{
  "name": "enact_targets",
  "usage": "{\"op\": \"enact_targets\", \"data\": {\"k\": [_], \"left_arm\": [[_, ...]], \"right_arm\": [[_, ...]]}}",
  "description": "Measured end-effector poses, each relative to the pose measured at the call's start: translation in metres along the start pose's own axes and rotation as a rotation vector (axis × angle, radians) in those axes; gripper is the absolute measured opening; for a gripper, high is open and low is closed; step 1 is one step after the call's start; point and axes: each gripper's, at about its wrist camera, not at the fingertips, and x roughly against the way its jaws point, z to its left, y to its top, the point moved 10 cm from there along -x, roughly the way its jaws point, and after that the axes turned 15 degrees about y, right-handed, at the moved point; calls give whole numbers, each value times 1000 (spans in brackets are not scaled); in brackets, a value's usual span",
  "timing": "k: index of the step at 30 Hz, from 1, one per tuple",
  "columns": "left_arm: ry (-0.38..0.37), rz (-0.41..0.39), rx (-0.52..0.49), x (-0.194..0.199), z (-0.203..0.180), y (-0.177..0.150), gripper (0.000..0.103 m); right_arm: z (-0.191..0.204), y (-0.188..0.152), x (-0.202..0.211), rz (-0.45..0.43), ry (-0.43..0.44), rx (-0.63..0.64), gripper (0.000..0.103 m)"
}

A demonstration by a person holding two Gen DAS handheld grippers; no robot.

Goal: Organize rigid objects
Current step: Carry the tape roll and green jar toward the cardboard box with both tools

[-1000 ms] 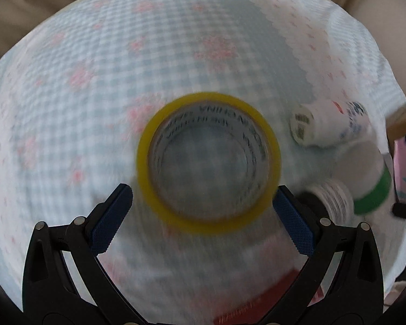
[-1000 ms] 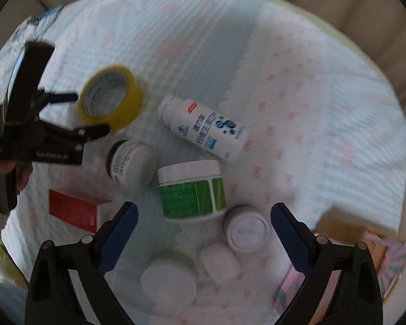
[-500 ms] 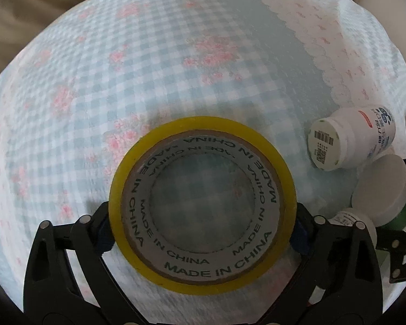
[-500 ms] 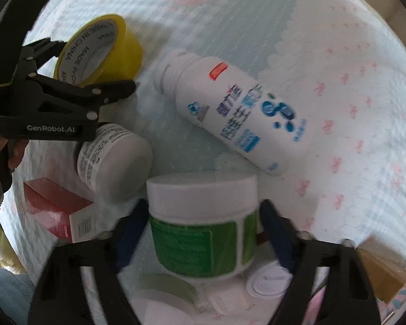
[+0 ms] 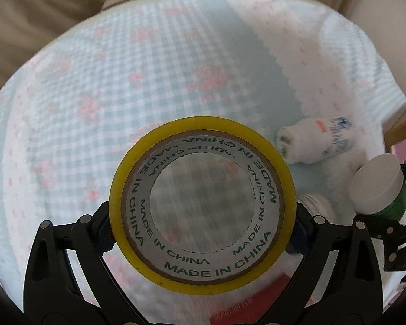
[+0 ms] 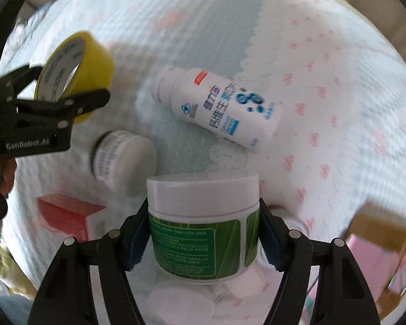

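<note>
My left gripper (image 5: 201, 233) is shut on a yellow tape roll (image 5: 201, 268), held above the checked cloth; the roll also shows in the right wrist view (image 6: 94, 65), lifted at the left. My right gripper (image 6: 203, 241) is shut on a green-labelled jar with a white lid (image 6: 203, 233), raised off the cloth; it also shows at the right of the left wrist view (image 5: 379, 187). A white bottle with blue print (image 6: 219, 111) lies on its side on the cloth; it also shows in the left wrist view (image 5: 314, 143).
A small white jar (image 6: 121, 159) lies on its side left of the green jar. A red box (image 6: 67, 214) lies at lower left. Several white lids or pots (image 6: 181, 303) sit under my right gripper. A pink and brown box (image 6: 376, 241) stands at right.
My left gripper closed on the tape roll and lifted it. My right gripper moved in, closed on the green-labelled jar and raised it.
</note>
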Motion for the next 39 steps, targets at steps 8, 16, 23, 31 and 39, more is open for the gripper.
{"op": "enact_targets", "data": {"k": [8, 16, 23, 31, 39], "left_arm": [[-43, -88, 1, 119, 20, 1, 97], [-85, -129, 16, 226, 28, -19, 97], [-130, -167, 50, 295, 2, -28, 97], [-140, -189, 68, 339, -68, -23, 97], [-144, -136, 62, 338, -185, -5, 97]], "right_arm": [[30, -21, 92, -163, -5, -73, 67], [70, -71, 182, -288, 8, -200, 67], [73, -120, 248, -367, 7, -301, 67], [18, -168, 310, -430, -30, -352, 67], [-84, -197, 345, -433, -43, -344, 67]]}}
